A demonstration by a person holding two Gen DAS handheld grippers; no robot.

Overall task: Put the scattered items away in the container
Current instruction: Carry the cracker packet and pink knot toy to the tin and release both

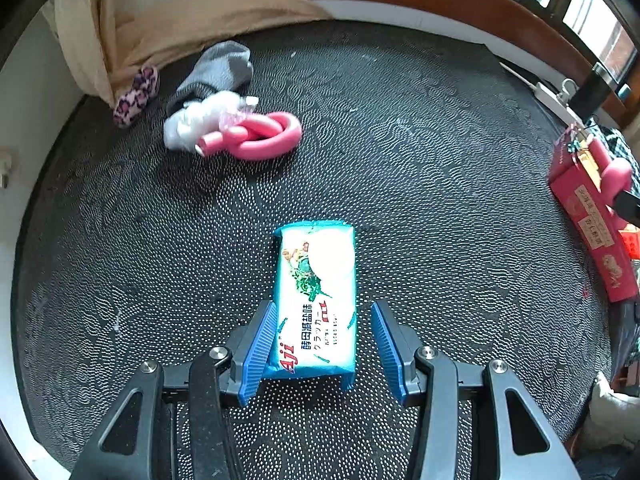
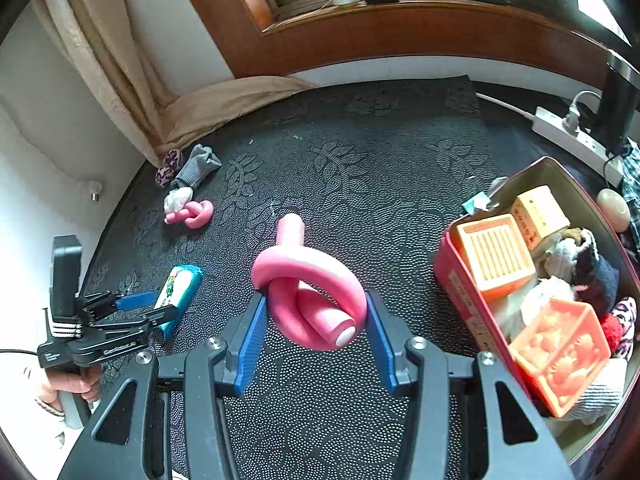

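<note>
The right gripper [image 2: 312, 320] pinches a knotted pink foam tube [image 2: 310, 300] that might spring loose before the red tin [image 2: 460, 284]; the left gripper [image 1: 320, 344], jaws spread, straddles a blue-and-white cracker packet [image 1: 316, 300].

In the left wrist view the red container [image 1: 592, 216] is cut off by the right edge, its inside hidden. The cracker packet [image 1: 316, 300] hides whether the left gripper [image 1: 324, 344] presses it on the right side. In the right wrist view the container's [image 2: 464, 284] near corner runs out of frame, and the person's hand [image 2: 68, 388] is cropped at the left edge.
</note>
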